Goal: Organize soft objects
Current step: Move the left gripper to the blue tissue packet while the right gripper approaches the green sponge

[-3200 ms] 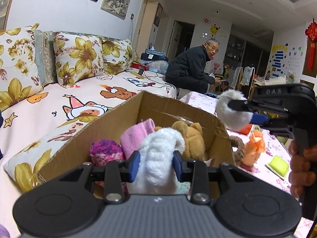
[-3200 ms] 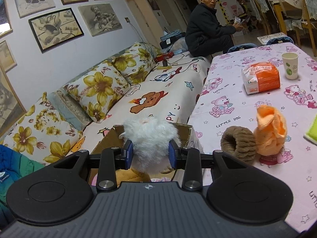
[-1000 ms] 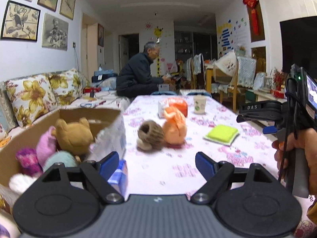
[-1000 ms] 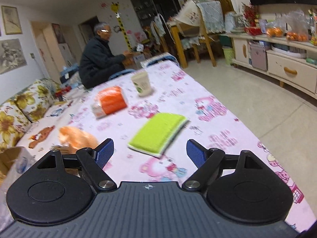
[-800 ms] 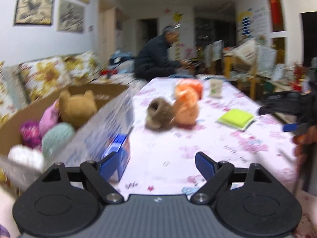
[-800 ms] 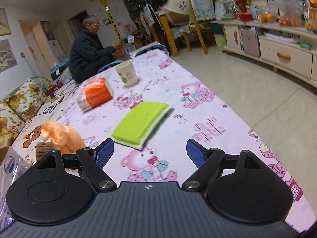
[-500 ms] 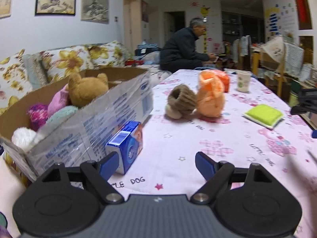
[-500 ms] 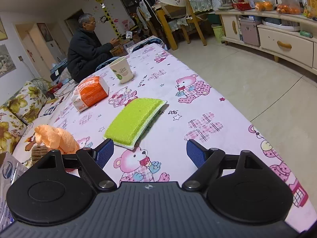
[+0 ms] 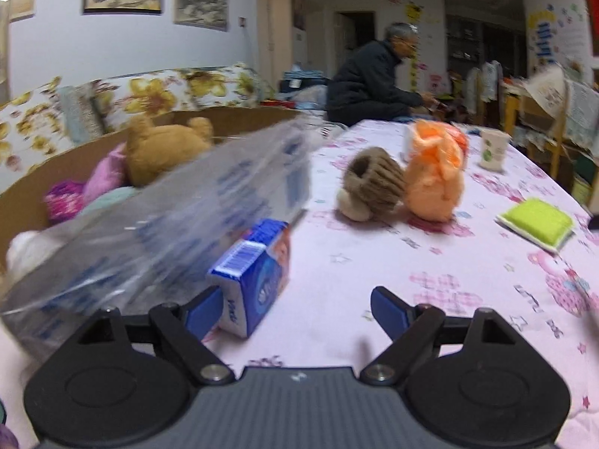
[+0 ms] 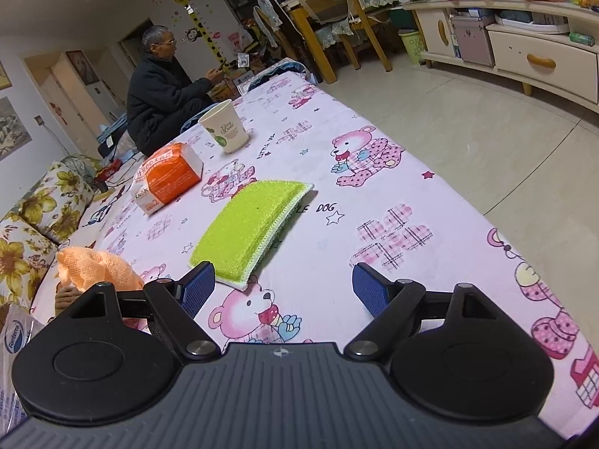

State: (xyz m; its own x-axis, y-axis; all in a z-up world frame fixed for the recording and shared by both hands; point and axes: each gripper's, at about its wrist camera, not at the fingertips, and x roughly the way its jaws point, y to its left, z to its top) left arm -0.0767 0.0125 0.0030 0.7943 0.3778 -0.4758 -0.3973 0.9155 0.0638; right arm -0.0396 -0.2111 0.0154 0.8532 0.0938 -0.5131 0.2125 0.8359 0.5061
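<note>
Both white plush pieces gone into the cardboard box, the left gripper and right gripper now gape wide and empty, the right one facing the green sponge beyond the box, probably the next pick.

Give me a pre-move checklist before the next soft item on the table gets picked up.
1. Right tool open and empty: ok.
2. Left tool open and empty: ok.
3. Green sponge pad lies flat just ahead of the right tool, nothing on top: ok.
4. Orange knitted item and brown knitted cuff stand beside each other; whether they touch: cannot tell.
5. Blue tissue pack sits close to the left tool's left finger, may be bumped: not ok.
6. Room left in the cardboard box beside the teddy bear: cannot tell, view blurred.
</note>
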